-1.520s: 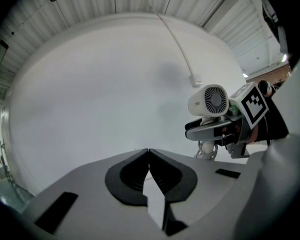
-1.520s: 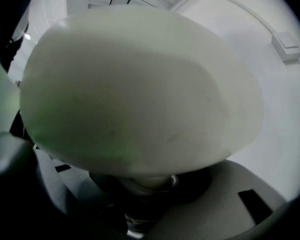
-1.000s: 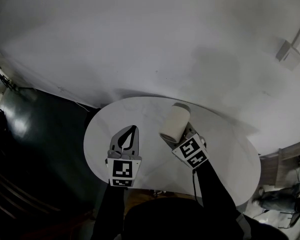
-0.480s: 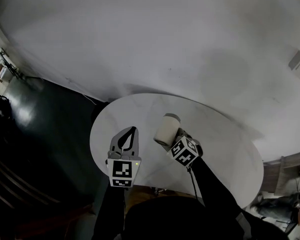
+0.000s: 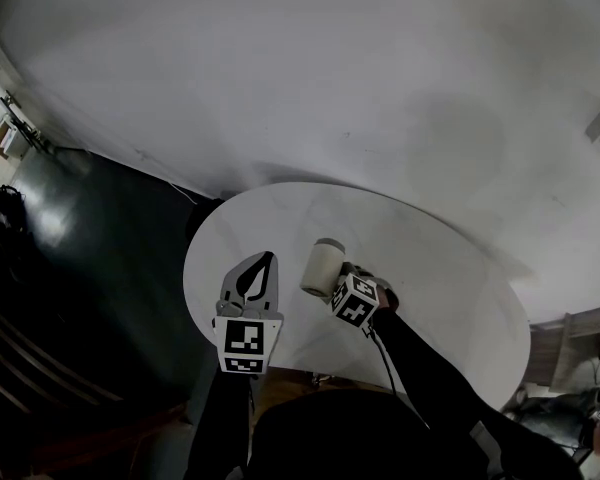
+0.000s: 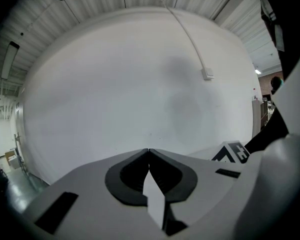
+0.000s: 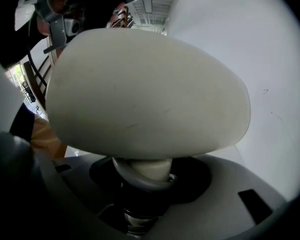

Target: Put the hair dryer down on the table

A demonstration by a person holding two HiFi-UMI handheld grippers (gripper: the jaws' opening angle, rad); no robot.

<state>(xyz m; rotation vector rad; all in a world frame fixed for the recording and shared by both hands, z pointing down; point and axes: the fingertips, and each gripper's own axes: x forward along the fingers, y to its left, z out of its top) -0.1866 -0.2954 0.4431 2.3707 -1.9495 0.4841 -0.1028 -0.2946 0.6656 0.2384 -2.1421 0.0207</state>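
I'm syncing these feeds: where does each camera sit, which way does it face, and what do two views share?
Head view: on the person's head, facing down at the table; both sleeves, left gripper, right gripper.
Left gripper view: on the left gripper, facing the wall along its shut jaws.
Right gripper view: on the right gripper, facing the hair dryer clamped in its jaws.
Shared: the hair dryer, in head and right gripper views.
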